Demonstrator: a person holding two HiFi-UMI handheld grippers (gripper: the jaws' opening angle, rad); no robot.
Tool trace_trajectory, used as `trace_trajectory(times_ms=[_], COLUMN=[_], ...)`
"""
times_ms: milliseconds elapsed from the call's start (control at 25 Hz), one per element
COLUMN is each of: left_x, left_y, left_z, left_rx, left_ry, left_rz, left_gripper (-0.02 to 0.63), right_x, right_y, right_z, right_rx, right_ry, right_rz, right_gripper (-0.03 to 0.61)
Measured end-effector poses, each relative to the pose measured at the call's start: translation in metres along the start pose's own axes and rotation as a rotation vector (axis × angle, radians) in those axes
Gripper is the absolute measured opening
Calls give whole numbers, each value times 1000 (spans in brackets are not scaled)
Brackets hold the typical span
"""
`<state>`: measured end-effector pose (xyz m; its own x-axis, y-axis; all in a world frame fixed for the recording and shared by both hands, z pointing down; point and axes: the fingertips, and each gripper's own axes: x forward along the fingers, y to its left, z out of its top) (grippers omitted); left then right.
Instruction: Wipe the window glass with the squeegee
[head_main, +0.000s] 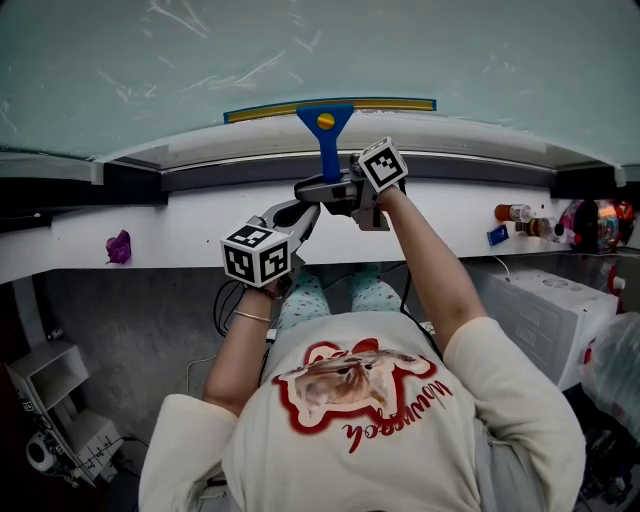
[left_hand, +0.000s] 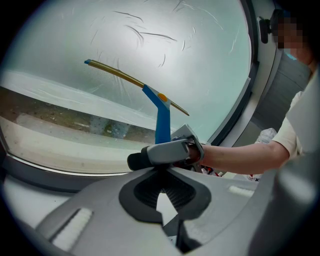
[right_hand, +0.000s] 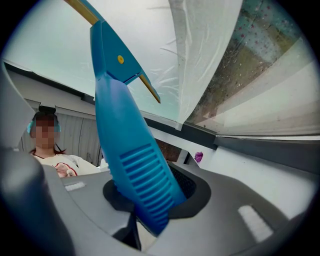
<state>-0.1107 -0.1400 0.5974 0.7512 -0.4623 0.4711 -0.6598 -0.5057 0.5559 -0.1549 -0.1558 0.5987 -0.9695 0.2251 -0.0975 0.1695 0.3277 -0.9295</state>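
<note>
Squeegee (right_hand: 127, 150), ribbed blue plastic, in right gripper (right_hand: 150, 202)

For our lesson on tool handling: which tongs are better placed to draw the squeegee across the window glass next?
Right. The right tongs are shut on the blue handle of the squeegee, whose blade lies against the window glass. The left tongs are shut and empty, lower and to the side.

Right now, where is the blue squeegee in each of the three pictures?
Head view: squeegee top centre, blade along the bottom edge of the window glass.
Left gripper view: squeegee centre, upright.
Right gripper view: squeegee left of centre, large, between right gripper fingers.
Shared landmark: window glass behind it.
</note>
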Motion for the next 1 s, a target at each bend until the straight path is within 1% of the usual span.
trace_trajectory(times_ms=[120, 240, 400, 560, 760, 1000], left_x=[1, 2, 4, 5, 6, 7], left_y=[1, 3, 4, 5, 7, 9], left_z=[-2, -5, -7, -9, -11, -15], left_rx=[-5, -8, -10, -16, -48, -53], left_ry=[1, 9, 17, 19, 6, 14], left_rz=[1, 4, 4, 3, -7, -10], left_gripper=[2, 2, 2, 2, 2, 2], right_x=[2, 1, 4, 3, 3, 3], right_y=[4, -2, 3, 0, -3, -7], right_z=[0, -3, -2, -3, -5, -7], right_rx=[10, 27, 20, 29, 36, 53], right_ry=[-6, -7, -17, -18, -24, -33], right_rz=[22, 13, 46, 44, 49, 55], right_gripper=[124, 124, 124, 127, 127, 127])
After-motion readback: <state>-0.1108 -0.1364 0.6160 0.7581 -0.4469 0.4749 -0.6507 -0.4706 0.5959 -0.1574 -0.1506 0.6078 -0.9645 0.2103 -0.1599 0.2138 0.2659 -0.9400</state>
